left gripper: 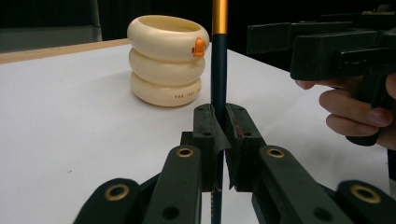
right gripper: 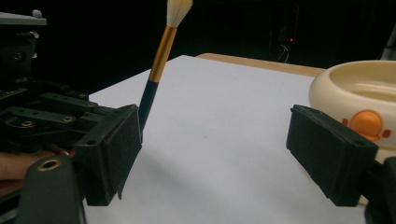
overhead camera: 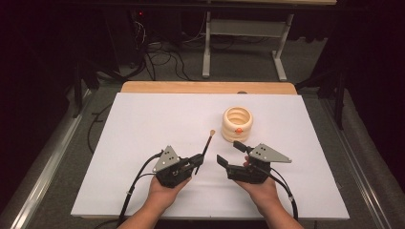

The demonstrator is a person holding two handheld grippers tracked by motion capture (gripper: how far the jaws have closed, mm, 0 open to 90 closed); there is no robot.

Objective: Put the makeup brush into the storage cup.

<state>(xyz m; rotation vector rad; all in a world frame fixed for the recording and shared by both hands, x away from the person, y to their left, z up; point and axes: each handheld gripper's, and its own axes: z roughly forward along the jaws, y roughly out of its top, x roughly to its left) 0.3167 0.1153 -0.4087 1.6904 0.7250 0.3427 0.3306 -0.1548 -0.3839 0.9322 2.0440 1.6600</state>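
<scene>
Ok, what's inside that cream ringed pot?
The cream ringed pot looks empty along its visible inner wall; its rim hides the bottom, so that part can't be judged.

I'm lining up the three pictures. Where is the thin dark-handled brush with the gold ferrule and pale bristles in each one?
High view: the thin dark-handled brush lies centre, slanting up from the left claw.
Left gripper view: upright at centre, clamped between the jaws.
Right gripper view: upper left, leaning right.
Shared landmark: the cream ribbed ring-stack pot with an orange button.
</scene>
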